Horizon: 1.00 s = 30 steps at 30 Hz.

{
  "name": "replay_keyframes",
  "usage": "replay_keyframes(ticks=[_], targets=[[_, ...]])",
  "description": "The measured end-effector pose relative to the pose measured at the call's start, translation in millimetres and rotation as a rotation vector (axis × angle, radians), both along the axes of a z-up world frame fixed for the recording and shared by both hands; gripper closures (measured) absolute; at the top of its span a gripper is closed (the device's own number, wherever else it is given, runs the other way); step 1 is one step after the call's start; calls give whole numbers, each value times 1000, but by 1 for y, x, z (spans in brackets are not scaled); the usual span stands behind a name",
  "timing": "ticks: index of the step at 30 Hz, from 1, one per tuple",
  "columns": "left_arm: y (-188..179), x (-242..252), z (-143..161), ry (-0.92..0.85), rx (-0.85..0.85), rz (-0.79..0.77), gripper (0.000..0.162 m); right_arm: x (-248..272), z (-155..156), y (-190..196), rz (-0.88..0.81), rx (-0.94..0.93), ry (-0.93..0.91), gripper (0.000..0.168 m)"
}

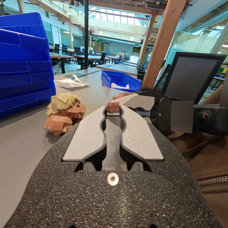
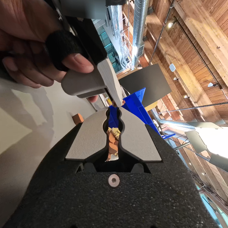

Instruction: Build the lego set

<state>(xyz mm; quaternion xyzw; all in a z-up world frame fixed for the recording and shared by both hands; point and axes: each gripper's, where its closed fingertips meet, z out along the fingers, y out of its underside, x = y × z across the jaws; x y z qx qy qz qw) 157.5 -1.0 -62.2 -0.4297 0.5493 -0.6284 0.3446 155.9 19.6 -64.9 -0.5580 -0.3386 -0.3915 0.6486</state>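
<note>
Grey fingers of the left gripper [image 1: 113,110] fill the foreground of the left wrist view, pinched on a small brown plate [image 1: 113,107] with 4 studs facing the camera, raised above the grey table [image 1: 24,141].

Taking that plate as the landmark: far to its left stands a stack of blue bins [image 1: 23,64]. Nearer on its left, lying on the table, is the lego model [image 1: 64,113], with a tan leafy upper part and rounded brown parts below. Behind the plate and to its left lies crumpled white paper [image 1: 71,83]. Behind it and slightly to the right sits a single blue bin [image 1: 120,80] holding a white scrap. From the plate's right the right gripper [image 1: 118,101] reaches in, its white fingertip at the plate's upper right edge; whether it touches I cannot tell. Farther right stands a dark screen [image 1: 192,79].

The right wrist view is rolled on its side. At the left a hand [image 2: 40,58] holds the left gripper [image 2: 118,104], whose tips are closed on the brown plate [image 2: 115,103]. Just below it the right gripper [image 2: 114,108] has its fingers drawn nearly together with a narrow gap at the tips and nothing held between them. Through that gap the lego model [image 2: 112,141] shows, and left of the fingers a loose brown brick [image 2: 77,118] lies on the table.
</note>
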Motion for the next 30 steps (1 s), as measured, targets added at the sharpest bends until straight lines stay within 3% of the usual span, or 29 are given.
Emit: replay_keyframes(ticks=[17,30], targets=[[-7,2,-6,48,-2,-49,145,-8,8,-8,66,73,-59,155],[-2,1,-4,63,-88,-78,140,0,-6,-11,135,-38,-64,156]])
